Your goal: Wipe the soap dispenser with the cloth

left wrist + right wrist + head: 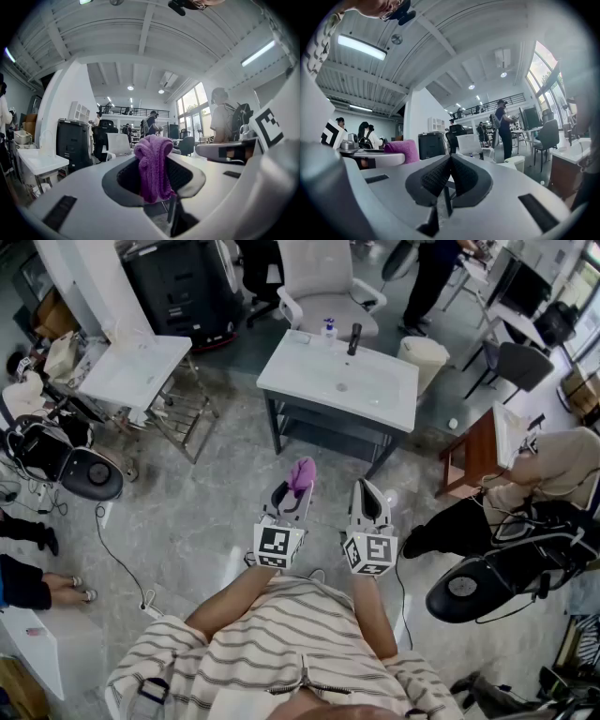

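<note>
Soap dispenser (329,331): small pale bottle, upright at the far edge of the white basin-topped desk (394,399), just left of the black tap (354,338); well apart from both grippers.

Cloth (153,164): purple, bunched, pinched between the fingers (183,177) of the left gripper (291,495), its bulk poking up past the tips.

Right gripper (450,164): fingers pressed together, nothing between them.

Both grippers: held level, side by side above the grey floor (206,521), in front of the person (281,643) in a striped top, short of the desk.
</note>
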A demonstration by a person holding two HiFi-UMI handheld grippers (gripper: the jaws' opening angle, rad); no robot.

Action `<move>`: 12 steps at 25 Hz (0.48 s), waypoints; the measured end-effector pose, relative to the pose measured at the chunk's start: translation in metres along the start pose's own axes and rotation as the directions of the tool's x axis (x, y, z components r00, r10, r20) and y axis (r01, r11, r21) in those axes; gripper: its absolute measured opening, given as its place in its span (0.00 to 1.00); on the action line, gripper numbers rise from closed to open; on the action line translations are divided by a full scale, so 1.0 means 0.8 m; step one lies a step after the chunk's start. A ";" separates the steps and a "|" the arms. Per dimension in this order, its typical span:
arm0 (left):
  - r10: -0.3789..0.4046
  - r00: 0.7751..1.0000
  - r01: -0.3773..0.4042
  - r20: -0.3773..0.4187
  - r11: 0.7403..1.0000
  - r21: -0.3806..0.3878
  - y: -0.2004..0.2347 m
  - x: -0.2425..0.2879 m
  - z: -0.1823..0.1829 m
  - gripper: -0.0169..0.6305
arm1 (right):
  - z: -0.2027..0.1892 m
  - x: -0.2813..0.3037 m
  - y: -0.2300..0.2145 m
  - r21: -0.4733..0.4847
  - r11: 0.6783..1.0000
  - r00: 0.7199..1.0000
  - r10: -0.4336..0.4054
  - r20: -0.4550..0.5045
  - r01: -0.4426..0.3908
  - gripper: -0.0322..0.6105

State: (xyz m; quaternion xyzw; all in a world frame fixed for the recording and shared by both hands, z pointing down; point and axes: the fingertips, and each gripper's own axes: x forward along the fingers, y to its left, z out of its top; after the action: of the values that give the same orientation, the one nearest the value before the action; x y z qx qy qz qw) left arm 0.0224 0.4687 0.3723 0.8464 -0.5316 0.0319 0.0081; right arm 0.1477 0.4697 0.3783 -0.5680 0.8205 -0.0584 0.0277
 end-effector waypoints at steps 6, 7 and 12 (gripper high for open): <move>0.010 1.000 -0.010 -0.010 1.000 0.003 -0.019 0.007 0.000 0.23 | 0.003 -0.003 -0.014 0.010 1.000 1.000 0.019 0.001 -0.019 0.06; 0.012 1.000 -0.012 -0.010 1.000 0.004 -0.023 0.009 0.000 0.23 | 0.003 -0.004 -0.018 0.011 1.000 1.000 0.023 0.002 -0.023 0.06; 0.023 1.000 -0.022 -0.006 1.000 0.012 -0.045 0.013 -0.005 0.23 | 0.006 -0.007 -0.032 0.028 0.998 0.998 0.054 0.029 -0.055 0.06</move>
State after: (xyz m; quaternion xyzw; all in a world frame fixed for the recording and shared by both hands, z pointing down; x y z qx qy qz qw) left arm 0.0589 0.4748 0.3780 0.8403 -0.5408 0.0379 0.0043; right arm 0.1740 0.4659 0.3763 -0.5456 0.8344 -0.0611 0.0490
